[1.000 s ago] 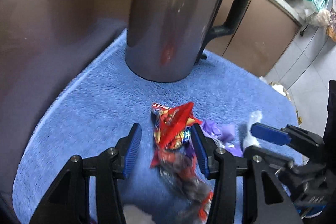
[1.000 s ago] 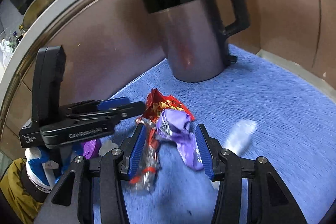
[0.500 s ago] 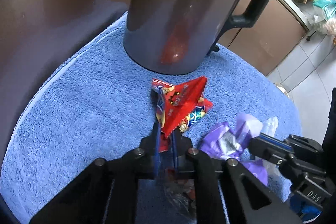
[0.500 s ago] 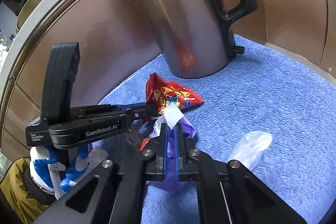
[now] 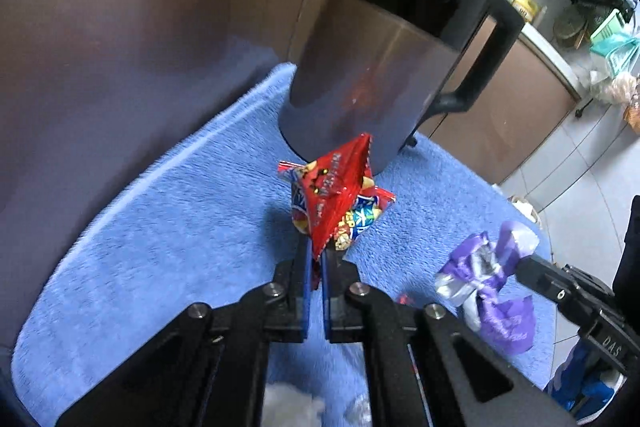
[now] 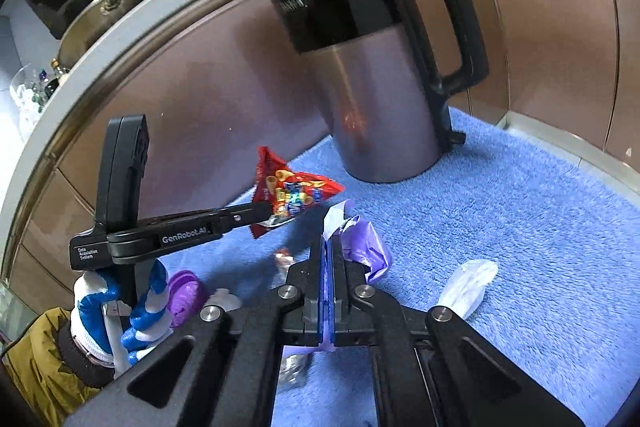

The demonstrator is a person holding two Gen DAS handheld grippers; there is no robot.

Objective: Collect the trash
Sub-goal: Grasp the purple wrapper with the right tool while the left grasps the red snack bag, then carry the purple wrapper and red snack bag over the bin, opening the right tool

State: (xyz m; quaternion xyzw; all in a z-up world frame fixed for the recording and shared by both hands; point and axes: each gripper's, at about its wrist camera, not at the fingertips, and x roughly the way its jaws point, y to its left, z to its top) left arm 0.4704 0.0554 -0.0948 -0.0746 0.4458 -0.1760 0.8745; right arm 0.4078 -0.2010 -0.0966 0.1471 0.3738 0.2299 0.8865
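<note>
My left gripper (image 5: 315, 259) is shut on a red snack wrapper (image 5: 336, 199), which it holds just above the blue towel (image 5: 180, 227). The right wrist view shows the same red wrapper (image 6: 292, 195) pinched at the left gripper's tip (image 6: 260, 213). My right gripper (image 6: 329, 247) is shut on a purple wrapper (image 6: 366, 247), whose crumpled end sticks out past the pads. In the left wrist view the purple wrapper (image 5: 488, 287) hangs from the right gripper at the right. A clear plastic wrapper (image 6: 468, 287) lies loose on the towel to the right.
A steel kettle (image 5: 380, 67) with a black handle stands at the back of the towel against a brown cabinet wall (image 5: 120, 27). A gloved hand (image 6: 120, 311) holds the left gripper. Small scraps (image 6: 284, 259), a purple piece (image 6: 186, 295) and white bits lie near the towel's front.
Both grippers went from open around the wrappers to shut on them, and each has lifted its wrapper off the towel. The pile has come apart, red to the left, purple to the right.
</note>
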